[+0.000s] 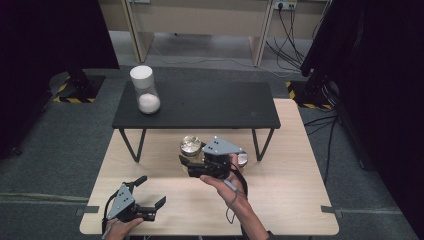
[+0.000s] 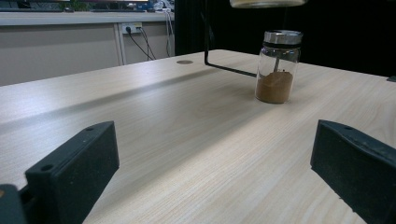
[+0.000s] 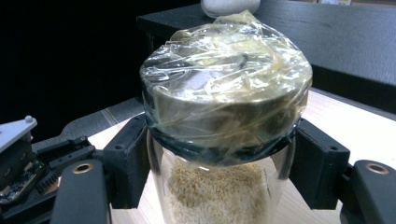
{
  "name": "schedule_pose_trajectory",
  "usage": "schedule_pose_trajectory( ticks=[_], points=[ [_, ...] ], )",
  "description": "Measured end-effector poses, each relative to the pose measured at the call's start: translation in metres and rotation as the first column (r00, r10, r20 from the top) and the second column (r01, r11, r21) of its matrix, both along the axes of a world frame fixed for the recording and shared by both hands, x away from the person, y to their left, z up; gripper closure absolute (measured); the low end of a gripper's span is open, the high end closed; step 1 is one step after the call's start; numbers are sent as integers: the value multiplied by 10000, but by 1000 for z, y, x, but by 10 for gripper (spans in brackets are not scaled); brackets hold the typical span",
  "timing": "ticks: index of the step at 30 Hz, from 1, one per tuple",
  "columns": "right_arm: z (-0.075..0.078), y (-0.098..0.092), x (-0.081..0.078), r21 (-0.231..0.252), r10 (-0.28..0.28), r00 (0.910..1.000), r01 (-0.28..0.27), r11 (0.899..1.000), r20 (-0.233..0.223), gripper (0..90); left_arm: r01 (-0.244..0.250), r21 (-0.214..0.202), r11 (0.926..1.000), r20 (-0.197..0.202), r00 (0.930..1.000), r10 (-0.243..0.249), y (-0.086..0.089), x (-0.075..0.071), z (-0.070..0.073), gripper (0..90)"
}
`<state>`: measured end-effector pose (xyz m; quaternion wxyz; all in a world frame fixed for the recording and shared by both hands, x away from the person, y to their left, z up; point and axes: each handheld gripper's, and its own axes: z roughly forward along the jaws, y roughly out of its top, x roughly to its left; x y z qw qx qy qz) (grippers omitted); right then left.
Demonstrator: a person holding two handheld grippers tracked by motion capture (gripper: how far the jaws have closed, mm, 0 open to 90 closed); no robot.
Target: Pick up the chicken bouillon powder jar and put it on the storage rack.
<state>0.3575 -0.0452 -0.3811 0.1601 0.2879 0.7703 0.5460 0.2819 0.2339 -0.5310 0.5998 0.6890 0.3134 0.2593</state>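
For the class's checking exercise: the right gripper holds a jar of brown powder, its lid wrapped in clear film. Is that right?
Not quite. The jar in the right gripper holds pale grains, not brown powder, as the right gripper view shows. The film over its lid is right.

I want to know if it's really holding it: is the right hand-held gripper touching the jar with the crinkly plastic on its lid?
Touching. In the right gripper view, both black jaws of the right hand-held gripper press against the glass of the jar just under its wrapped lid.
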Motion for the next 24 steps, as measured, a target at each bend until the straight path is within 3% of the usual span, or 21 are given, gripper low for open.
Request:
schedule_pose_trajectory(
  ticks=[24],
  points=[
    [40, 13, 11, 16, -30, 10000, 30, 10000, 43, 305, 6, -8, 10000, 5, 10000, -6, 0, 0, 0, 6]
  ],
)
